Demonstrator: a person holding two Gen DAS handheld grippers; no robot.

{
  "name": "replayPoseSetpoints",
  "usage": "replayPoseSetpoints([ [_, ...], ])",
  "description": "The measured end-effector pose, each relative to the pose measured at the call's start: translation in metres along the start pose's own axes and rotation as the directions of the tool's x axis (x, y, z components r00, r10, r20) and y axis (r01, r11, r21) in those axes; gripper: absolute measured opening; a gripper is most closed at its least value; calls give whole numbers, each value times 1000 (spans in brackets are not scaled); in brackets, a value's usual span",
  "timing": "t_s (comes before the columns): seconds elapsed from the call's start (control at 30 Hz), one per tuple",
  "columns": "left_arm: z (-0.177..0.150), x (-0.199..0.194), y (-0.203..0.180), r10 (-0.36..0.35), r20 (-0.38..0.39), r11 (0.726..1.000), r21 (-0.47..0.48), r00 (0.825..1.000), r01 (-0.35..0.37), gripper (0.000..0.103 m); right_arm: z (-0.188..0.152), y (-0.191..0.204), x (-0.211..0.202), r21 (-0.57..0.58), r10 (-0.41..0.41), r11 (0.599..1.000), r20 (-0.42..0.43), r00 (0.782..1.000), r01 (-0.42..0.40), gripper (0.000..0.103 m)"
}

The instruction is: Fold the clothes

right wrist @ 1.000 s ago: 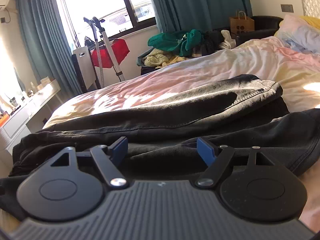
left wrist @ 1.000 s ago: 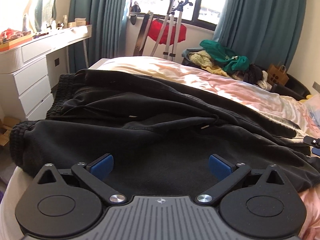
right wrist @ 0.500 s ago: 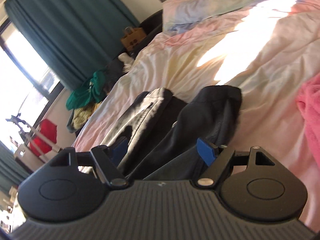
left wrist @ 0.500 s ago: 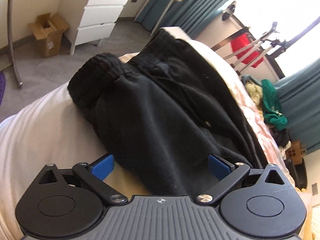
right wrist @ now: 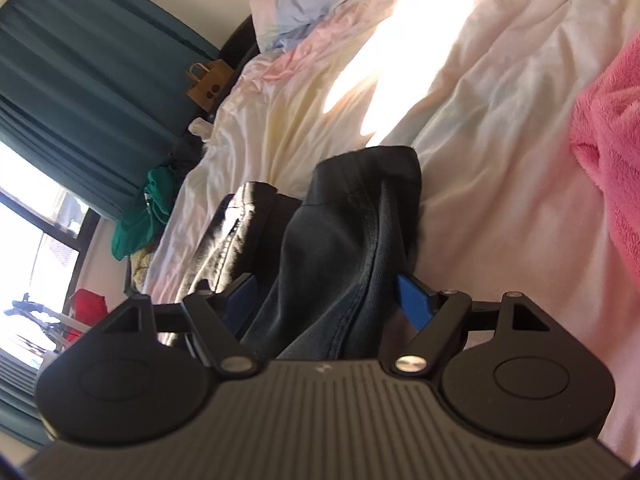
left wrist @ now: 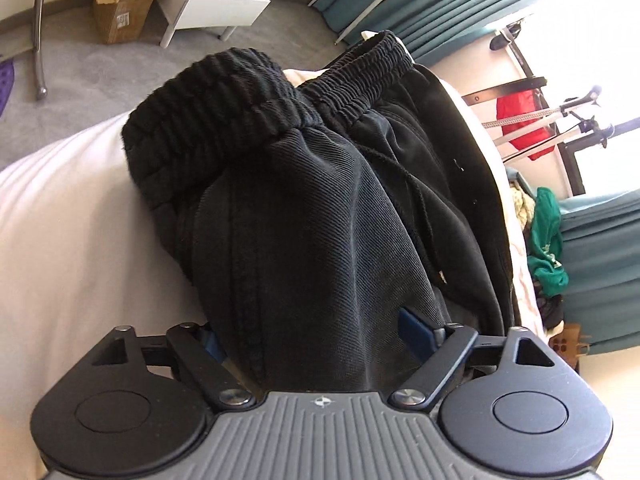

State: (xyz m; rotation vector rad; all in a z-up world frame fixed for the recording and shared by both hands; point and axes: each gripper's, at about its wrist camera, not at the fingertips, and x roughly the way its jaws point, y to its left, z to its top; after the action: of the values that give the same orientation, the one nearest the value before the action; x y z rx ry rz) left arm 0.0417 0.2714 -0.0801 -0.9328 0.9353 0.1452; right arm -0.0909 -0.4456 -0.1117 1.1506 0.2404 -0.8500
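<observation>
From my left wrist view, the black ribbed-waistband trousers run down under the left gripper, so I can't see whether its blue pads press the cloth; the near pad is mostly buried. The brown cardboard box is cut by the top edge. On the right view, the fluffy pink blanket leaves the frame

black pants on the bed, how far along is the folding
Done: the black pants lie stretched on the bed, legs stacked. In hand: the left tongs are closing over the waistband end, the right tongs are closing over the leg end; fabric sits between both. Left: bringing the ends together; no cross fold shows yet.
</observation>
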Motion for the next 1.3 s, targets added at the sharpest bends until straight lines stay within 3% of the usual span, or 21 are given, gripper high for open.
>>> replayPoseSetpoints([
  [0.1,2,-3,7,-35,17,999,-40,999,36,54,0,-1,13,-2,-5,1000,-2,1000,5,72],
  [0.17,3,-7,11,-65,28,996,-58,997,67,40,-2,1,21,-18,-17,1000,-3,1000,17,54],
  [0.23,1,-14,11,-91,51,994,-51,995,93,20,-5,6,26,-69,-92,993,9,996,93,18],
  [0.3,-5,-26,3,-107,96,994,4,990,107,13,-6,7,23,-101,-94,990,41,995,98,10],
  [0.4,-12,-44,-6,-146,169,988,79,975,134,10,-4,7,14,-96,-57,993,83,995,64,7],
  [0.5,-20,-61,-10,-234,224,971,110,946,214,9,-2,13,-2,-110,-23,993,146,989,40,7],
  [0.63,-32,-87,-9,-381,284,924,141,880,354,7,-2,28,-28,-168,22,986,240,970,19,7],
  [0.7,-37,-92,-14,-420,306,907,144,854,395,7,-2,32,-40,-200,49,980,274,960,7,7],
  [0.87,-59,-124,-1,-461,330,887,138,824,441,6,6,25,-63,-190,58,982,331,942,6,7],
  [1.03,-52,-130,-9,-429,313,903,127,847,410,6,13,31,-61,-183,64,983,301,952,-8,7],
  [1.2,-23,-121,-55,-398,306,917,175,865,359,7,28,89,-36,-280,102,960,295,950,-16,7],
  [1.3,10,-94,-99,-374,296,925,181,879,333,7,37,130,-6,-328,113,944,287,951,-13,7],
])
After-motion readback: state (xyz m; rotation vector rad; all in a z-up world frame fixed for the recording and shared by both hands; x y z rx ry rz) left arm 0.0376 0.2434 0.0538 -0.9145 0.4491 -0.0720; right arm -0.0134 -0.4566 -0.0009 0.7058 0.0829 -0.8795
